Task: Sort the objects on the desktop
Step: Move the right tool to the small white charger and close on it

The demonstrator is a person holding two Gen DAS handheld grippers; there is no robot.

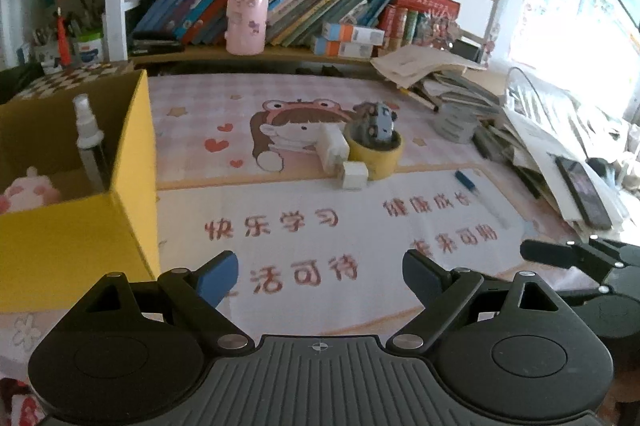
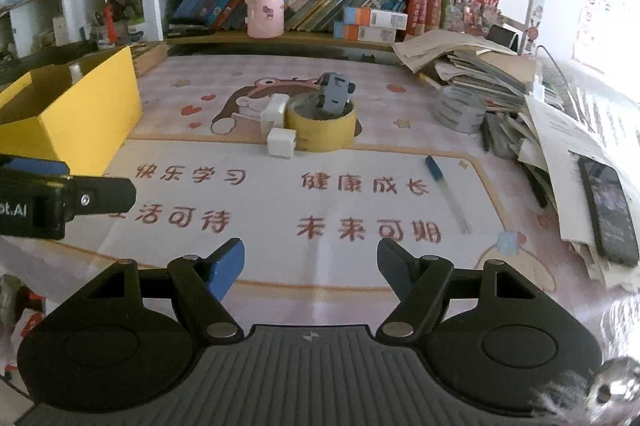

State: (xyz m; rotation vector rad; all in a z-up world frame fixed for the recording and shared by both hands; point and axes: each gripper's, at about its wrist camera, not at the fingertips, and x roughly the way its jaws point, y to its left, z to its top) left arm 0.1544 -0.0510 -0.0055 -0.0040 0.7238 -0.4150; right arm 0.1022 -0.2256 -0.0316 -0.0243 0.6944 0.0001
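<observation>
Desktop objects are seen scattered over a pink cartoon desk mat (image 2: 280, 194) printed with red Chinese characters. Near the mat's middle a roll of yellow tape (image 2: 322, 128) is laid flat, and a small grey toy car (image 2: 336, 92) is stood on end inside its ring. Two white charger blocks (image 2: 280, 130) are set touching the roll's left side, one behind the other. To the right, well apart from the roll, a pen with a blue cap (image 2: 444, 192) is laid diagonally on the mat. A grey tape roll (image 2: 460, 110) is placed farther right, against a leaning heap of papers and books (image 2: 480, 66), and a dark phone (image 2: 610, 210) is rested on papers at the right edge. At the left a yellow box (image 1: 120, 194) is stood open; inside it a clear spray bottle (image 1: 88, 134) is propped upright and a pink plush toy (image 1: 28, 190) is partly visible. A pink cylindrical cup (image 1: 247, 18) is kept on the bookshelf behind the desk. The left gripper (image 1: 320, 278) is held above the near part of the mat with its blue-padded fingers spread wide and nothing between them. The right gripper (image 2: 310, 266) is likewise held over the mat's near edge, its fingers parted and empty.
</observation>
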